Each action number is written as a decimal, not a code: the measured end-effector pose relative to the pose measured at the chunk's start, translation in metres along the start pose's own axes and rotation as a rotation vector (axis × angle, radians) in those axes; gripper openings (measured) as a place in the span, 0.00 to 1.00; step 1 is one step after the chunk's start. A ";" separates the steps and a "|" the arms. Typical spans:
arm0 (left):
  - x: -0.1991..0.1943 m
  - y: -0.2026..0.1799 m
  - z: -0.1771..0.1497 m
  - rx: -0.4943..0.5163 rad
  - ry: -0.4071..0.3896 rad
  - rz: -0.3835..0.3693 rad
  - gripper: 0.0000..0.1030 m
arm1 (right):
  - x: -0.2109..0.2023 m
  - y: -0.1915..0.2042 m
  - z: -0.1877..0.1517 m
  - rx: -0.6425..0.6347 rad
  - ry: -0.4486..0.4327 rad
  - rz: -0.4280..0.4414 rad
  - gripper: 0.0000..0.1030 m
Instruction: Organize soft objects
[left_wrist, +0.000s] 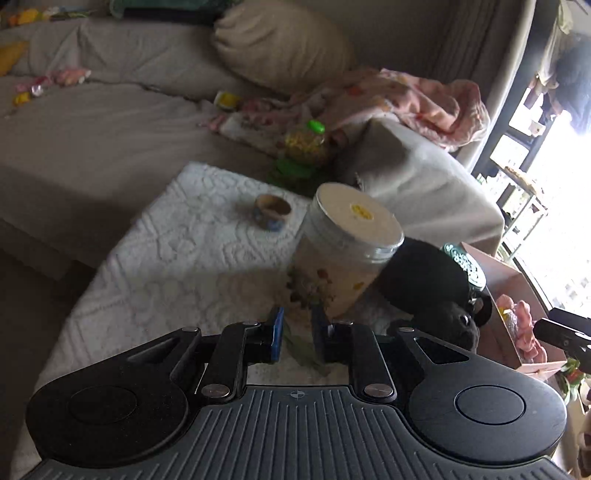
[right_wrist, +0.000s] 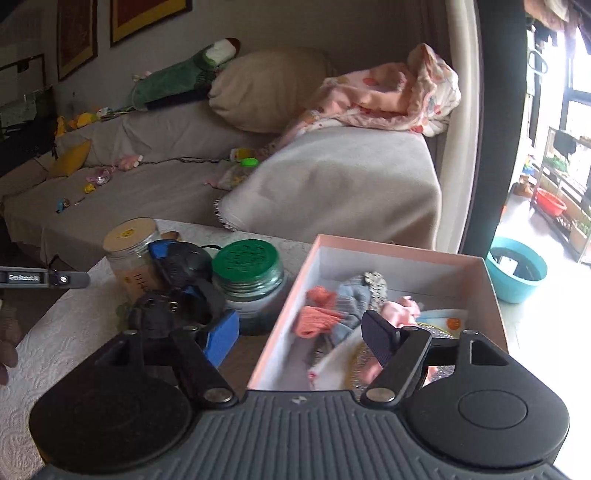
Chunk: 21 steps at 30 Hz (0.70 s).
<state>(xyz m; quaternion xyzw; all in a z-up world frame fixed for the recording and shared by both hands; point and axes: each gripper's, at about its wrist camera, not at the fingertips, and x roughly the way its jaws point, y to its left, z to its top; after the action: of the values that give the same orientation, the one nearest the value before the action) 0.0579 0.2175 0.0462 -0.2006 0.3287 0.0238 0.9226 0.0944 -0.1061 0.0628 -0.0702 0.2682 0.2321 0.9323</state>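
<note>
A pink cardboard box stands on the table's right side and holds several soft items: orange socks, a grey sock and a pink cloth. My right gripper is open, its fingers spread over the box's near left wall, with nothing between them. A black plush toy lies on the table by the jars; it also shows in the right wrist view. My left gripper hovers above the white table cover with a narrow gap between its pads, holding nothing.
A tall jar with a cream lid stands just ahead of the left gripper. A green-lidded glass jar sits beside the box. A small cup stands further back. A grey sofa holds a pillow, a pink blanket and small toys.
</note>
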 end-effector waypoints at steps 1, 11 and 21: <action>0.005 -0.003 -0.003 0.002 0.010 -0.003 0.18 | -0.001 0.012 -0.002 -0.037 -0.012 -0.002 0.72; 0.046 -0.036 -0.021 0.141 0.057 0.163 0.19 | 0.008 0.065 -0.033 -0.144 0.062 0.111 0.72; 0.034 -0.035 -0.025 0.194 0.088 0.187 0.21 | 0.026 0.083 -0.071 -0.233 0.128 0.081 0.72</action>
<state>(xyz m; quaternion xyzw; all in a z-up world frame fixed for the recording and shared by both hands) 0.0758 0.1730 0.0203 -0.0797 0.3868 0.0691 0.9161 0.0414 -0.0405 -0.0112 -0.1818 0.3010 0.2941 0.8887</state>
